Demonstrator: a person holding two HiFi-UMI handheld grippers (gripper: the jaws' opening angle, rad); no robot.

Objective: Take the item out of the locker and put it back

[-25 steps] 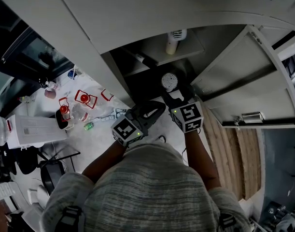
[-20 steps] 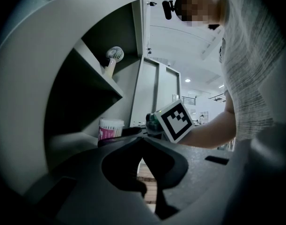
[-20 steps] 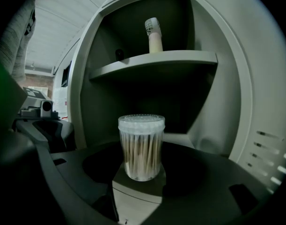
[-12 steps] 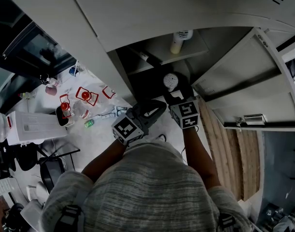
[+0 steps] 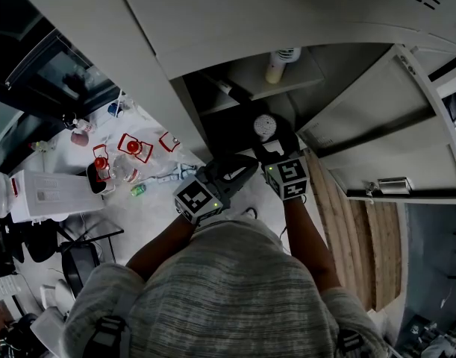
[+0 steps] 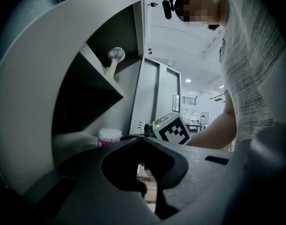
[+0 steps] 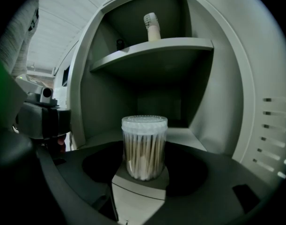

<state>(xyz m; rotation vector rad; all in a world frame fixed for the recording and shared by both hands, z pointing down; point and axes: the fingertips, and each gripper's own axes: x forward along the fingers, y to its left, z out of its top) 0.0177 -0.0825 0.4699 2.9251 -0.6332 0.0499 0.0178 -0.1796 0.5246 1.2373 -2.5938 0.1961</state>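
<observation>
**A:** Clear plastic, white lid: the cotton-swab jar (image 7: 143, 146) stands upright at the mouth of the locker's (image 7: 199, 93) lower compartment, and the right gripper (image 7: 143, 173) has its jaws closed on the jar's lower part.

**B:** Low grip, that. The swabs and the lid all sit above the pinch.

**A:** Which is the worry! Held that low, a quick swing in or out could let the jar tip forward between the jaws. Smooth round plastic could also rotate or slide if the squeeze eases.

**B:** Is the base resting on the compartment floor?

**A:** Can't tell from here. If it's hanging just above, letting go early drops it and it topples.

**B:** And the left gripper (image 6: 142, 140)?

**A:** Jaws together, nothing in them, held just beside the right one, outside the opening. It's close enough to bump the right gripper if it drifts.

**B:** Overhead?

**A:** The upper shelf (image 7: 152, 48), with a pale upright item (image 7: 152, 26) on it. Lifting the jar too steeply risks the lid knocking the shelf's underside.
</observation>
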